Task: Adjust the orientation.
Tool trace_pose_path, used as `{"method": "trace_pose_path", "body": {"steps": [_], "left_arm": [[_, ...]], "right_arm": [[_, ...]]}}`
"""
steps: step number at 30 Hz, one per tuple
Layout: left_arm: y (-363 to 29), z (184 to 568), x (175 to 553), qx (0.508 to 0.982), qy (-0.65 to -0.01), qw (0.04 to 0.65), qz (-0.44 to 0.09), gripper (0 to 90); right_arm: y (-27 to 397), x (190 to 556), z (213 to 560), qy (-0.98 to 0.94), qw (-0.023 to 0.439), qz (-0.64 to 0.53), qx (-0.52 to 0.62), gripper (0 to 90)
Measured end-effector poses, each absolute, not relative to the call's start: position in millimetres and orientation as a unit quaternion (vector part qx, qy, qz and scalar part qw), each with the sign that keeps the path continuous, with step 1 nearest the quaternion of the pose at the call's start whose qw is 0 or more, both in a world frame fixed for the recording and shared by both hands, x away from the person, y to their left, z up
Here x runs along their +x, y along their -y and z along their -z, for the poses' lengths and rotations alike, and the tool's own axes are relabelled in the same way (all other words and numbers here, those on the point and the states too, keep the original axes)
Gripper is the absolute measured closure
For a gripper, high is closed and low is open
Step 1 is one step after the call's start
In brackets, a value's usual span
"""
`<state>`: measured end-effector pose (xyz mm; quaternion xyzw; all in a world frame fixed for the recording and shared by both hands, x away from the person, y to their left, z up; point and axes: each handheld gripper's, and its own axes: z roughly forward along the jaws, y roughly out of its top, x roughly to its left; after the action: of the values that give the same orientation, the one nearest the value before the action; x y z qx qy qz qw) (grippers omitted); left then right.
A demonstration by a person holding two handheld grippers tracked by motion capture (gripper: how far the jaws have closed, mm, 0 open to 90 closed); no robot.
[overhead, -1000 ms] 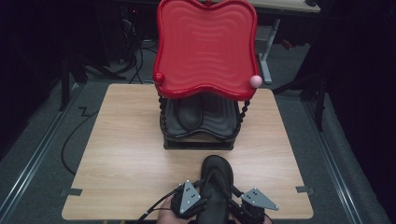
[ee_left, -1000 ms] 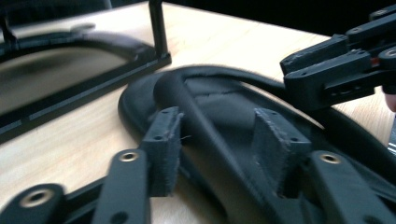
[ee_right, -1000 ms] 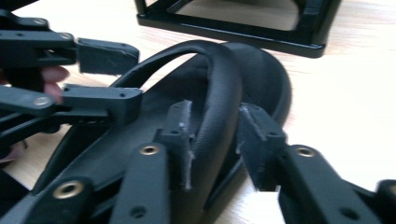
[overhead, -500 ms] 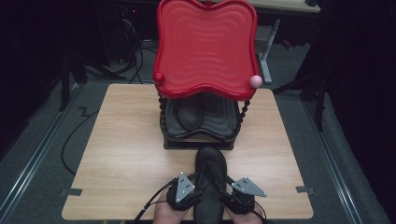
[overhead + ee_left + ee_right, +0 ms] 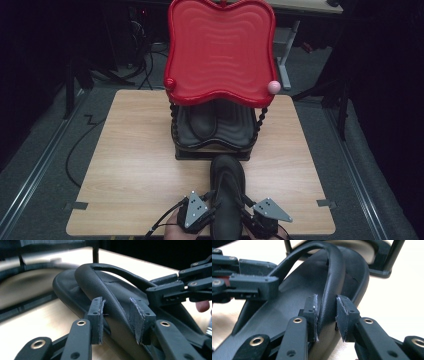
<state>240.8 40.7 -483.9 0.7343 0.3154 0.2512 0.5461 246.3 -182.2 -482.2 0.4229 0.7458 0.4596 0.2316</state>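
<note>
Layout around the two-tier shoe rack, as I see it from my station

I take the black two-tier shoe rack with the red wavy plastic top tray point(image 5: 220, 55) as my marker: it stands on the light wooden table point(image 5: 135, 150), toward the far edge and near the middle. On its lower shelf lies a pair of black sandals point(image 5: 212, 122), side by side under the tray. Just in front of the rack, toe nearly touching its base, lies the black flip-flop sandal point(image 5: 227, 192), pointing at it. My left gripper point(image 5: 200, 212) sits left of that sandal's heel end, my right gripper point(image 5: 262, 215) right of it, each with its jaws astride a strap.
</note>
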Motion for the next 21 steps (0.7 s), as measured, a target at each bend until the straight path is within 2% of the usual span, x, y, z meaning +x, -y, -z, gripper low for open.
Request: {"method": "trace_pose_path", "body": {"steps": [5,9,15,21], "left_arm": [[-40,472,230,0.724,-0.296,0.563,-0.268,64.5],[-42,460,238,0.715,-0.283,0.570,-0.288,64.6],[-45,437,272,0.697,-0.273,0.589,-0.304,65.1],[-40,423,317,0.678,-0.286,0.590,-0.333,66.8]], "right_arm": [[187,227,464,-0.731,0.261,-0.487,0.400,71.6],[186,232,453,-0.722,0.281,-0.500,0.387,71.7],[181,259,434,-0.708,0.307,-0.514,0.375,71.7],[177,305,421,-0.686,0.338,-0.525,0.373,72.1]]}}
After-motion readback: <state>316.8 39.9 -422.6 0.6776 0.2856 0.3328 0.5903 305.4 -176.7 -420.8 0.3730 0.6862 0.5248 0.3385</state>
